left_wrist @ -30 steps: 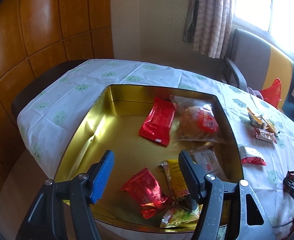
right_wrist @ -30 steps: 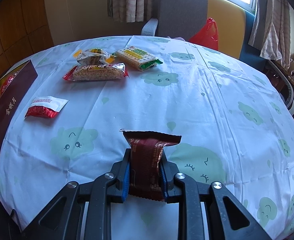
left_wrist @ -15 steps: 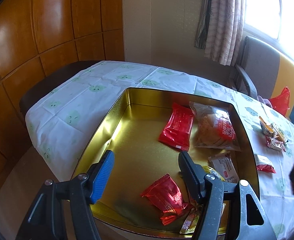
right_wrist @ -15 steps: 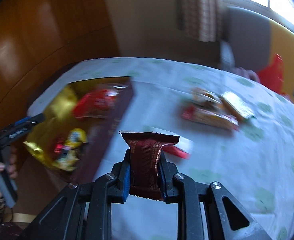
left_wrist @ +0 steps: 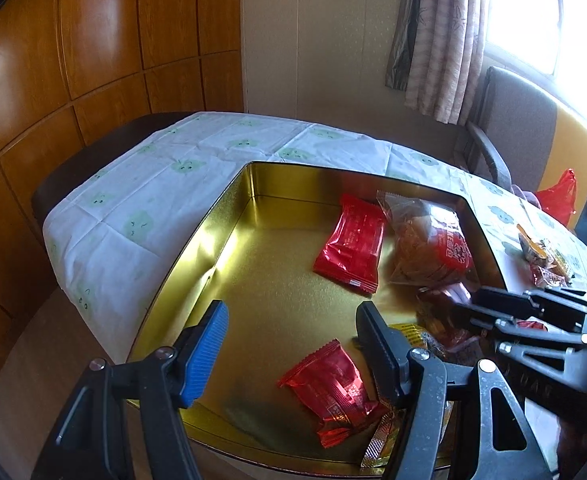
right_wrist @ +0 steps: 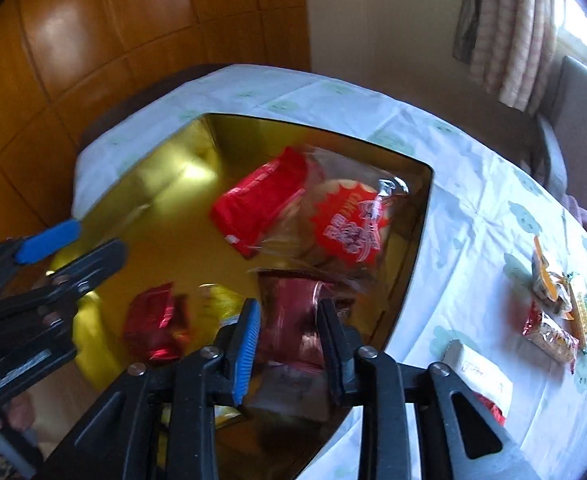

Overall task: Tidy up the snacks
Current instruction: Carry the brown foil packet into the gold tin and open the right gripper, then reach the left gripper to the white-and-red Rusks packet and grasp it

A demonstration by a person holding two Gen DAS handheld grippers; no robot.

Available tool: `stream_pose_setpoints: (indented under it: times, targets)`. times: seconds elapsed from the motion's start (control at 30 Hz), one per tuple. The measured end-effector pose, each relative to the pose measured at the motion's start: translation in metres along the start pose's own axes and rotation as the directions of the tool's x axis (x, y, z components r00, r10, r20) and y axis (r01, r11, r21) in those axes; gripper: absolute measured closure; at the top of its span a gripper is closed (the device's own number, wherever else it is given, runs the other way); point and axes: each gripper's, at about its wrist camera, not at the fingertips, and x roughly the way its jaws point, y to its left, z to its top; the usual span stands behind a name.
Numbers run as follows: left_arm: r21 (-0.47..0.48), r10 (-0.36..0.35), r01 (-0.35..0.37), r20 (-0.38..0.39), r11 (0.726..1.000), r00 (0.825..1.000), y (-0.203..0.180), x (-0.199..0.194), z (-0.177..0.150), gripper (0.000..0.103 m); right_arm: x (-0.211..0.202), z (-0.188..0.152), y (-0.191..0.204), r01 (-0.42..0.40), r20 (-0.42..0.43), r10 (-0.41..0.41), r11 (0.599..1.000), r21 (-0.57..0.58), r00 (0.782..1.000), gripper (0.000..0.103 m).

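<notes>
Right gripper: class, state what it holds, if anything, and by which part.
The right gripper is over the gold tin with a dark red snack packet between its parted fingers; any contact is blurred, so cannot tell.
</notes>
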Motion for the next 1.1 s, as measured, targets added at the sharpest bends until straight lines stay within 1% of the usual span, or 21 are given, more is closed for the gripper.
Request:
stream_pose_setpoints:
  times: [0.07, 0.17, 0.23, 0.33, 0.43, 0.77, 0.9, 1.1]
  targets:
    - [0.001, -0.001, 0.001, -0.004, 1.0, 1.0, -0.001, 0.002, 0.0, 0.036, -0.001, -0.002, -0.007, -0.008, 0.015, 0.007, 0.999, 0.033, 1.0, 0.071]
    - [0.007, -0.001, 0.001, -0.003, 1.0, 1.0, -0.002, 0.001, -0.001, 0.036, -0.005, -0.007, -0.01, 0.017, 0.028, -0.018, 0.999, 0.034, 0.999, 0.071]
    - [0.01, -0.004, 0.004, 0.001, 1.0, 1.0, -0.004, 0.0, -0.001, 0.036, -0.009, -0.011, -0.012, 0.01, 0.037, -0.011, 0.999, 0.052, 0.999, 0.071]
    - [0.021, -0.009, 0.009, 0.017, 1.0, 1.0, -0.008, -0.006, 0.0, 0.036, -0.025, -0.013, -0.016, -0.006, 0.085, -0.002, 0.997, 0.082, 0.996, 0.071]
    - [0.039, -0.018, 0.017, 0.029, 0.999, 0.999, -0.013, -0.011, 0.0, 0.036, -0.034, -0.018, -0.017, 0.002, 0.107, -0.013, 0.995, 0.099, 0.994, 0.071]
    - [0.083, -0.053, 0.049, 0.051, 0.995, 0.997, -0.029, -0.025, -0.001, 0.036, -0.065, -0.037, -0.028, 0.041, 0.148, -0.064, 0.987, 0.153, 0.987, 0.07]
    - [0.1, -0.067, 0.062, 0.055, 0.993, 0.996, -0.035, -0.029, -0.002, 0.036, -0.078, -0.048, -0.038, 0.051, 0.161, -0.083, 0.98, 0.194, 0.983, 0.07]
    - [0.124, -0.082, 0.075, 0.051, 0.989, 0.995, -0.043, -0.032, -0.004, 0.036, -0.088, -0.067, -0.063, 0.088, 0.141, -0.13, 0.958, 0.271, 0.981, 0.07]
